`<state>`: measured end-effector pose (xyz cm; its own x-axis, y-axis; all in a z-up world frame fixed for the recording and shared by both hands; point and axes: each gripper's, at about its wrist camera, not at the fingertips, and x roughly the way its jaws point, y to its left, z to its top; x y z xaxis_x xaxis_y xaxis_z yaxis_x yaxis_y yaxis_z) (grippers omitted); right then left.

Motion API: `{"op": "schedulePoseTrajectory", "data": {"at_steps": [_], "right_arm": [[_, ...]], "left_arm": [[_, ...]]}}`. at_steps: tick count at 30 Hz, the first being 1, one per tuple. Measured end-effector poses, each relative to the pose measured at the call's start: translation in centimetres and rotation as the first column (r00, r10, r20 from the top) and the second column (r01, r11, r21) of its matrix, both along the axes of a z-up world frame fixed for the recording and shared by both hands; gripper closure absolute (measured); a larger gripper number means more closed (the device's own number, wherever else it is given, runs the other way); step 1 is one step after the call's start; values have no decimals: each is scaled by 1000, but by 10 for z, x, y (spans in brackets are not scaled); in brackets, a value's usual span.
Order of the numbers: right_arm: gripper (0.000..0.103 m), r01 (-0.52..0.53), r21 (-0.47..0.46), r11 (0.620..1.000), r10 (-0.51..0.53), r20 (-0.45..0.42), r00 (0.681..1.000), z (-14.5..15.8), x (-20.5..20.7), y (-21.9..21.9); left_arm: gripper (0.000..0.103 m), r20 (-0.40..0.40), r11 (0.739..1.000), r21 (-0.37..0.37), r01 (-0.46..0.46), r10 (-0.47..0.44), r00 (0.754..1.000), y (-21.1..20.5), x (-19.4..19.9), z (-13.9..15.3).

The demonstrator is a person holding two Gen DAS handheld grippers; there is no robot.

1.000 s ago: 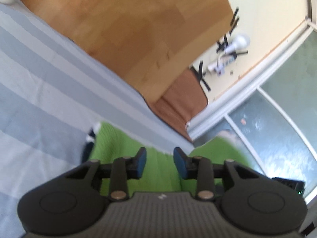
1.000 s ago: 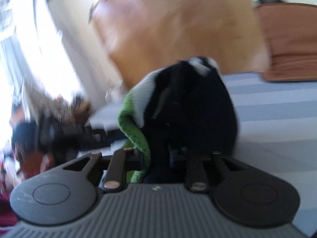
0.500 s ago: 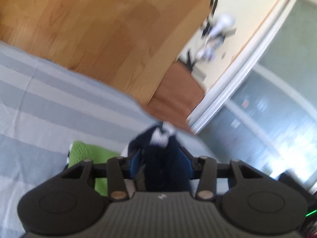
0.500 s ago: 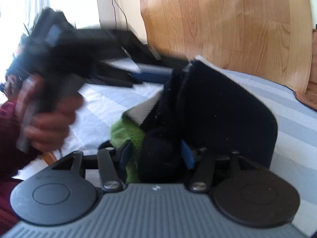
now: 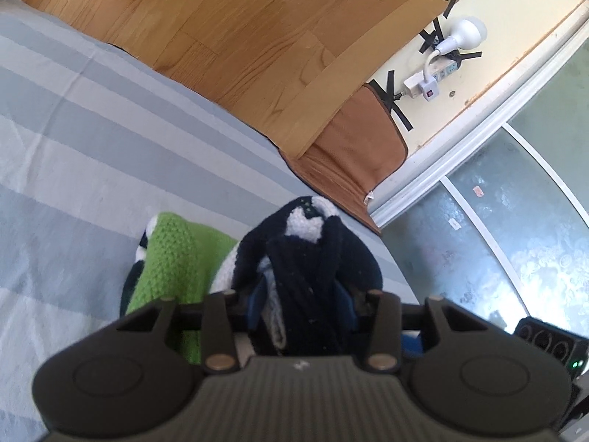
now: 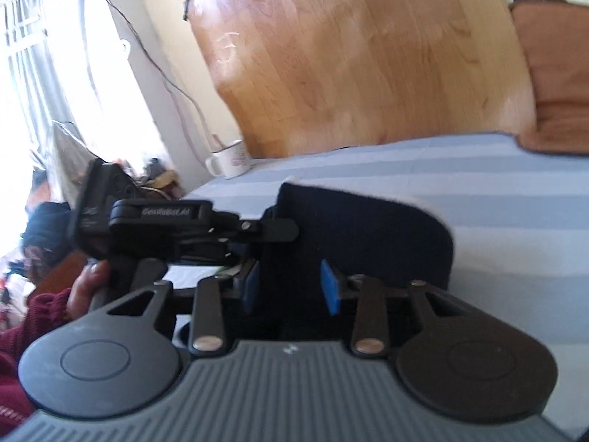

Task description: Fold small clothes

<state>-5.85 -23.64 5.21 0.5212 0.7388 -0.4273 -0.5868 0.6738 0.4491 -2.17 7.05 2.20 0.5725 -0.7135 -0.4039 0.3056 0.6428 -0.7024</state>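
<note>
A small knit garment, navy with a green part and white patches, lies bunched on the striped bed sheet. My left gripper is shut on a raised navy fold, and the fabric bulges around its blue pads. In the right wrist view the navy cloth stands up as a broad flap. My right gripper has this cloth between its jaws, which are closing; the blue pads still show their faces. The left gripper reaches into the garment from the left, held by a hand in a maroon sleeve.
Beyond the striped sheet are a wooden panel, a brown cushion and a power strip taped to the wall. A glass door is at right. A white mug stands at the bed's far left corner.
My left gripper, open over the green knit before, now grips a navy fold. My right gripper's jaws widened from a tight grip, and the left gripper has come into its view.
</note>
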Motion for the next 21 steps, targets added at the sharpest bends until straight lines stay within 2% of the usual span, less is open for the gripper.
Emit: {"op": "schedulePoseTrajectory", "data": {"at_steps": [2,3,6,7,9,11,14,17,19,21], "right_arm": [[59,-55,-5,998,55,-16,998,-8,-7,3],[54,-72,-24,997,72,-6,997,-10,-13,6],[55,-61,-98,993,65,35,997,-16,-24,12],[59,-37,-95,995,41,31,999,-18,-23,14],[94,-27,-72,997,28,11,1000,-21,-21,18],[95,-64,-35,997,64,-1,998,-17,-19,22],[95,-157,3,988,157,37,987,0,-19,43],[95,-210,24,977,209,41,977,6,-12,62],[95,-230,46,972,229,16,973,3,-5,73],[95,-240,19,971,240,-4,971,-6,1,87]], "left_arm": [[60,2,1000,2,10,-10,1000,-3,2,0],[61,5,1000,8,12,-12,1000,-5,2,0],[69,24,999,30,14,-15,1000,-11,2,0],[76,22,999,30,15,-16,1000,-11,3,-1],[81,8,1000,9,18,-18,1000,-7,4,-2],[86,10,1000,5,16,-17,1000,-3,0,4],[87,58,1000,-9,23,-23,998,8,-12,21],[87,106,1000,11,-25,23,994,27,-25,38],[87,85,998,9,-69,68,994,42,-28,38],[87,39,994,26,-109,108,993,51,-25,29]]}}
